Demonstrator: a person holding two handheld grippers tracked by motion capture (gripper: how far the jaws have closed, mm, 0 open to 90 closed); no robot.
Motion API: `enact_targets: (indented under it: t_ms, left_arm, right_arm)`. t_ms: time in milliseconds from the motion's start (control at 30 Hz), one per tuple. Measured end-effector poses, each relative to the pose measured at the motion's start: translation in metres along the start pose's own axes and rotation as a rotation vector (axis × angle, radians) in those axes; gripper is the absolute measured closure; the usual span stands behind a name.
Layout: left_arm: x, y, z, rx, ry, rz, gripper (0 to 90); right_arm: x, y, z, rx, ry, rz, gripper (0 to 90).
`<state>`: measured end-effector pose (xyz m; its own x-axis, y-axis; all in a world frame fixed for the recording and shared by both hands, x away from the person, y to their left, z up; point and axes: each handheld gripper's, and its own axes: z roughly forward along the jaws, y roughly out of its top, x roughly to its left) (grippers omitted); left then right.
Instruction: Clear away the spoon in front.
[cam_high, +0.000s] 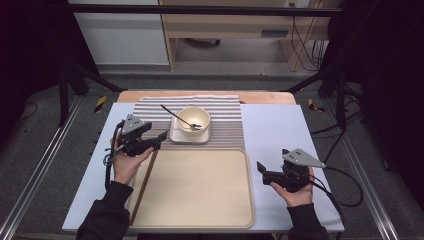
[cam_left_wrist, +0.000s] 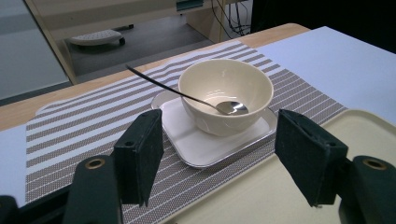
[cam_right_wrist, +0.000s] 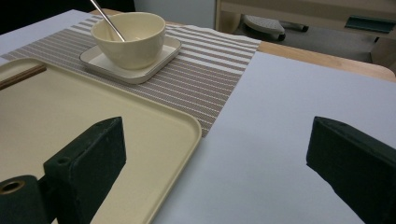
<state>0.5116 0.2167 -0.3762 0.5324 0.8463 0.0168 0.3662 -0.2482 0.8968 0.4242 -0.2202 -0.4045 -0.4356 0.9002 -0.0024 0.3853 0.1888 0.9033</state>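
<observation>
A cream bowl (cam_high: 194, 120) stands on a small square white plate (cam_high: 176, 136) on the striped placemat (cam_high: 225, 120). A metal spoon (cam_high: 181, 119) rests in the bowl, its handle leaning out to the back left. My left gripper (cam_high: 161, 140) hovers just left of the plate, open, its jaws pointing at the bowl (cam_left_wrist: 225, 91) with nothing between them. At the right of the beige tray (cam_high: 200, 185), my right gripper (cam_high: 262, 172) is held open and empty over the white table cover, jaws pointing left. Its own view looks across the tray's corner (cam_right_wrist: 187, 128) toward the bowl (cam_right_wrist: 130, 37).
Brown chopsticks (cam_high: 144, 185) lie along the tray's left side, seen too at the tray's far edge (cam_right_wrist: 21, 77). The white cover (cam_high: 280, 130) spreads over the wooden table. Dark frame poles and cables stand around the table; a desk stands behind it.
</observation>
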Motion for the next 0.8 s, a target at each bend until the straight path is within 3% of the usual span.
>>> enact_targets:
  t_ms: [233, 800]
  left_arm:
    - [0.004, 0.007, 0.016, -0.012, -0.009, -0.024, 31.4]
    - [0.018, 0.014, 0.053, 0.003, 0.035, -0.04, 30.6]
  right_arm:
    - [0.0, 0.001, -0.001, -0.006, -0.001, 0.005, 5.0]
    - [0.002, 0.0, 0.003, 0.002, 0.013, -0.003, 5.0]
